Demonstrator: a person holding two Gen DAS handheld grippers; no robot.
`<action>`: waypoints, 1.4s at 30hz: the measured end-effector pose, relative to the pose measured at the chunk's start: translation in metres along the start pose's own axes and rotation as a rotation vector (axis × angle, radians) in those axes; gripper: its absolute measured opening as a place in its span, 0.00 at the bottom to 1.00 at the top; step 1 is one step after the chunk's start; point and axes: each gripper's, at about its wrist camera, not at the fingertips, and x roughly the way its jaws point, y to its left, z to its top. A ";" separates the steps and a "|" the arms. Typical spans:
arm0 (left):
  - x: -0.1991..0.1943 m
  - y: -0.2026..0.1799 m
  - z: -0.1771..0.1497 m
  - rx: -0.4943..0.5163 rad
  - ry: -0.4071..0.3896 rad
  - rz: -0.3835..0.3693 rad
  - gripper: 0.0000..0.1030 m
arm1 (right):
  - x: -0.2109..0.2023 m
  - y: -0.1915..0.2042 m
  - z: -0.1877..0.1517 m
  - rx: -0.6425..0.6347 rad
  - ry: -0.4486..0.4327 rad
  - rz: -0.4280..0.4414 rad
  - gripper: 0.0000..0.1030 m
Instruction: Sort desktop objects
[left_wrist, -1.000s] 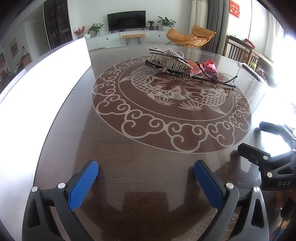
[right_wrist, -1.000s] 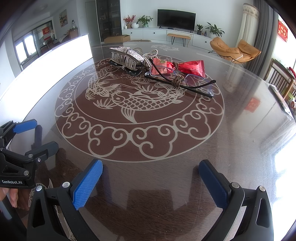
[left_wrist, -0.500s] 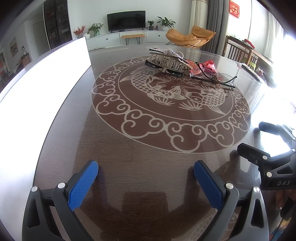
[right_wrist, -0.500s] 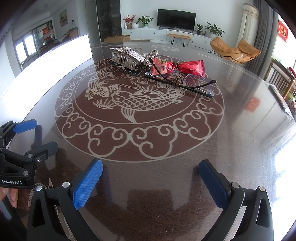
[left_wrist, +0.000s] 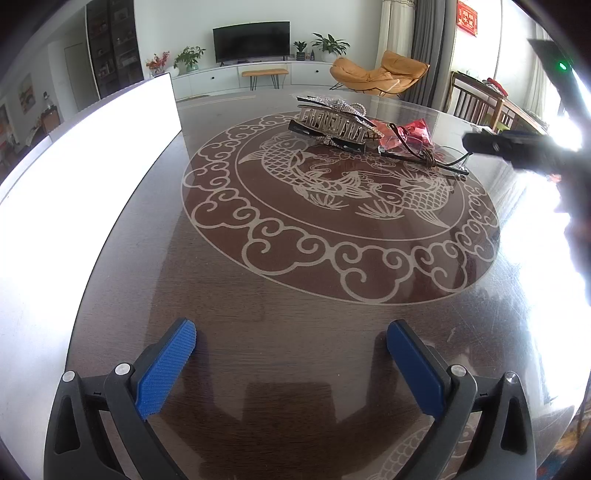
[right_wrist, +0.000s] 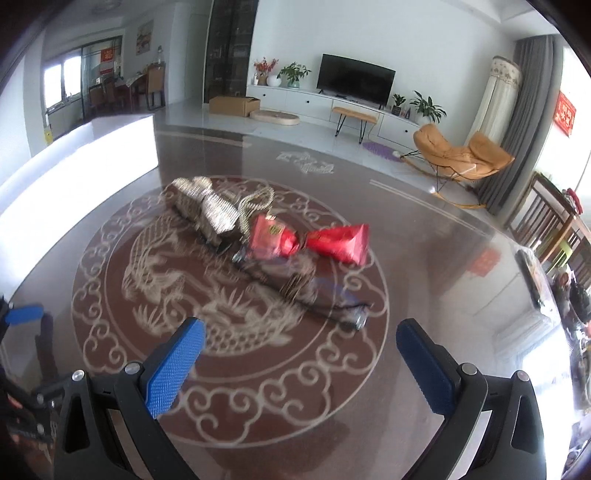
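Nothing was sorted yet — hair clip (left_wrist: 334, 123), red wrapper (right_wrist: 340, 242) and glasses (right_wrist: 306, 291) lay piled on the bench (left_wrist: 295, 302); both grippers (left_wrist: 291, 365) (right_wrist: 301, 363) were held released, empty.

Objects clustered on table (left_wrist: 295, 332), far side of centre.
Hair clip (left_wrist: 334, 123) lies left of candy wrapper (right_wrist: 314, 240); glasses (left_wrist: 424, 158) in front of the wrapper; white box (left_wrist: 92, 147) along the table's left edge.

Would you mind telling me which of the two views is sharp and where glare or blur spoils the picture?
Left wrist view: sharp on the hair clip, but window glare washes out the right edge and the white board is overexposed. Right wrist view: motion blur smears the red packet and clip.
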 end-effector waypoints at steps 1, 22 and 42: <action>0.000 0.000 0.000 0.000 0.000 0.000 1.00 | 0.014 -0.014 0.018 0.046 0.018 -0.008 1.00; -0.001 0.001 0.001 -0.007 -0.005 -0.013 1.00 | 0.075 0.040 -0.003 -0.068 0.229 0.214 0.99; -0.007 0.011 -0.004 -0.061 -0.040 -0.066 1.00 | -0.005 0.033 -0.043 -0.065 0.201 0.011 0.96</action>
